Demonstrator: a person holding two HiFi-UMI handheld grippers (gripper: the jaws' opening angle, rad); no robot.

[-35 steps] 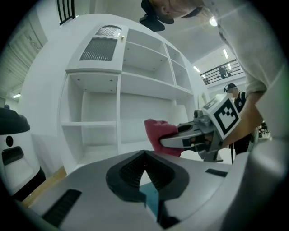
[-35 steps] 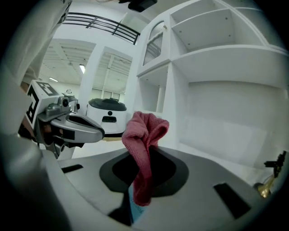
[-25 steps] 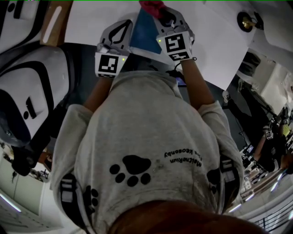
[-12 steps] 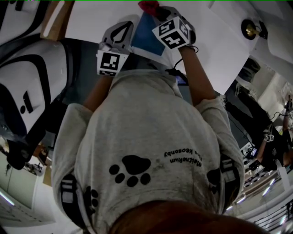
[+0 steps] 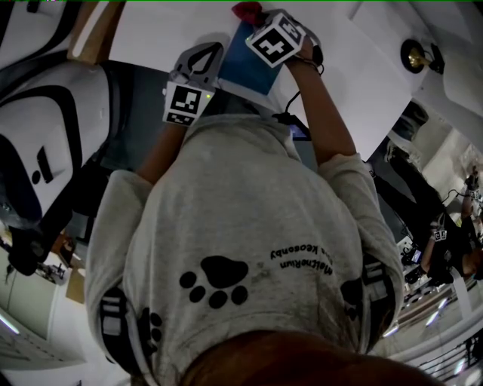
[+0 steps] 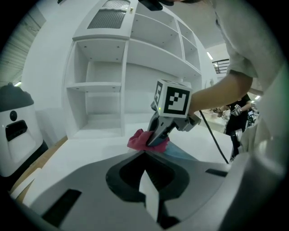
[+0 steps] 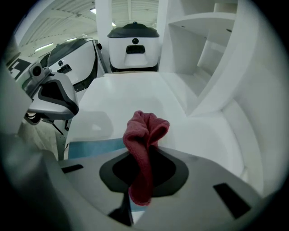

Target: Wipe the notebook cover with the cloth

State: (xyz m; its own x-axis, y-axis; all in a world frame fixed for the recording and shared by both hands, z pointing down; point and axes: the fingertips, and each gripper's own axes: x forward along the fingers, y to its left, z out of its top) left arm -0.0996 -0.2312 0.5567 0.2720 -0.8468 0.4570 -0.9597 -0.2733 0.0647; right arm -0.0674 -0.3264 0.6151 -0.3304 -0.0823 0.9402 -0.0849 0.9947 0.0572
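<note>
1. A white table [image 5: 166, 30] is seen beneath the notebook and reaches out past it on every side.
2. A white shelf unit [image 6: 106, 85], with open compartments, is seen beyond the notebook's far end in the left gripper view.
3. A grey shirt [image 5: 249, 226] printed with a black paw mark is worn by the person, on the near side of the notebook.
4. A white machine [image 5: 53, 143] with dark bands is seen well to the left of the notebook, off the table.
5. The blue notebook [image 5: 243, 56] is laid flat on the table, with a gripper at each side.
6. The left gripper [image 5: 211, 49] is held at the notebook's left edge. Its jaws are brought together with nothing between them. Whether the tips touch the cover cannot be told.
7. The right gripper [image 5: 260, 16] is held over the notebook's far end and tilted down toward it. Its jaws are clamped on the cloth.
8. The red cloth [image 5: 246, 9] is pinched at the notebook's far end. A bunched fold is pushed out past the jaw tips, and a tail is left hanging back through the gripper's opening. In the right gripper view, a strip of blue cover is seen just left of the fold. Whether the fold is pressed on the cover or on the table just past it cannot be settled.
</note>
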